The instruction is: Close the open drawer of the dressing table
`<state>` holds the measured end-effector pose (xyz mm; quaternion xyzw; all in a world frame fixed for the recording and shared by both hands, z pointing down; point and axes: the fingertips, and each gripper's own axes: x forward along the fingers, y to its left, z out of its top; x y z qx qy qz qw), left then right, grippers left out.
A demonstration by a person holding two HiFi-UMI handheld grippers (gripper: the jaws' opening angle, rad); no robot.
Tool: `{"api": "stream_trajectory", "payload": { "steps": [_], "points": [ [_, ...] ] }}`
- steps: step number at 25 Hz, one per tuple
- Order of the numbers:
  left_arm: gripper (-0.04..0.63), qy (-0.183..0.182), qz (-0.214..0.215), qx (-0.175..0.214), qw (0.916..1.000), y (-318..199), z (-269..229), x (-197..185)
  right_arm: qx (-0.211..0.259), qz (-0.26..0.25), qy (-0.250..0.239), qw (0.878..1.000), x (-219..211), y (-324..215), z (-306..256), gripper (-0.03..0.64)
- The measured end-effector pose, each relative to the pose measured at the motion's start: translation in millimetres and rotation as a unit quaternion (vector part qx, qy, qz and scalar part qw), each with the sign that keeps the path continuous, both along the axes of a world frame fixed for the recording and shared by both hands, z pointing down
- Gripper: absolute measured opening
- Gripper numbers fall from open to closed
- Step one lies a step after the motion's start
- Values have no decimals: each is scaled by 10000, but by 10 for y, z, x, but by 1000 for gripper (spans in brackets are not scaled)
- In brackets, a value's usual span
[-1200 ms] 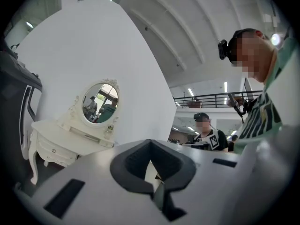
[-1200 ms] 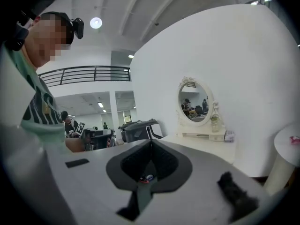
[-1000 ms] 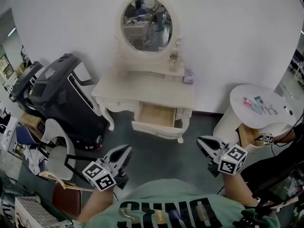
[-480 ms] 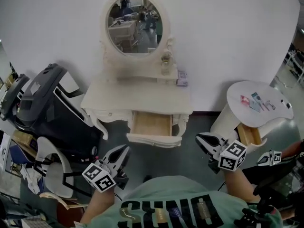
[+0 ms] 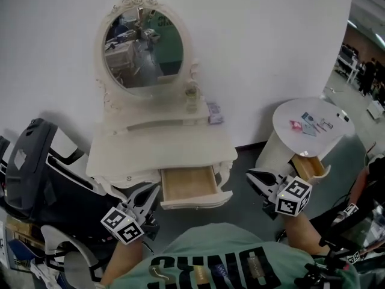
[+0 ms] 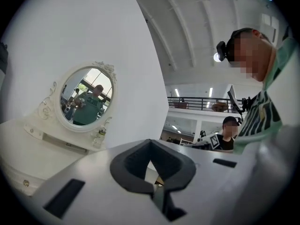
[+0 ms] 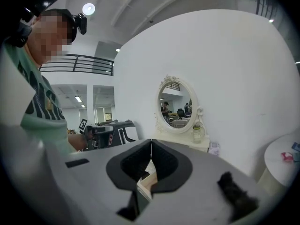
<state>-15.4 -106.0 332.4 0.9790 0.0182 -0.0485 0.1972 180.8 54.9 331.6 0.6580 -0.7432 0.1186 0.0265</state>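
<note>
Drawer (image 5: 187,185) juts open from front edge of dressing table (image 5: 162,146); rigid wood, probably light-sliding, so push front panel squarely; left gripper (image 5: 154,190) and right gripper (image 5: 251,174) both closed, empty.

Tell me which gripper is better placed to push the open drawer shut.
Left, marginally: the left gripper sits right beside the drawer front's left end; the right gripper stands slightly farther away.

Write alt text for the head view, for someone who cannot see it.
A white dressing table with an oval mirror stands against a wall, its centre drawer pulled open. The left gripper and right gripper hover in front, one at each side of the drawer.
</note>
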Motion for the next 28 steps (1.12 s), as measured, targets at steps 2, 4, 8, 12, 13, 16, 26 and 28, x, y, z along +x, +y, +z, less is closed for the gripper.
{"api": "stream_trajectory", "payload": {
  "steps": [2, 4, 8, 12, 13, 16, 26, 28],
  "points": [
    [-3, -9, 68, -56, 10000, -136, 53, 9, -70, 30, 20, 10000, -29, -121, 50, 11],
    [-3, -5, 76, -113, 9999, -244, 89, -7, -143, 26, 47, 9999, -39, -228, 73, 12],
    [-3, 1, -86, -170, 9998, -414, 124, -87, -194, -75, 110, 9997, 1, -443, 35, 11],
    [-3, -54, -400, -278, 9988, -566, 199, -219, -182, -317, 81, 9993, 14, -695, 50, 12],
    [-3, -76, -474, -298, 9984, -592, 215, -242, -182, -404, 84, 9990, 3, -757, 51, 12],
    [-3, -137, -662, -315, 9972, -612, 235, -231, -208, -700, 98, 9973, -2, -881, 93, 12],
    [-3, -316, -1663, -122, 9855, -248, 131, 302, -44, -1718, -176, 9850, 760, -1037, 179, 12],
    [-3, -363, -1905, -108, 9810, -135, 105, 426, 39, -1970, -207, 9802, 928, -1080, 137, 11]
  ]
}}
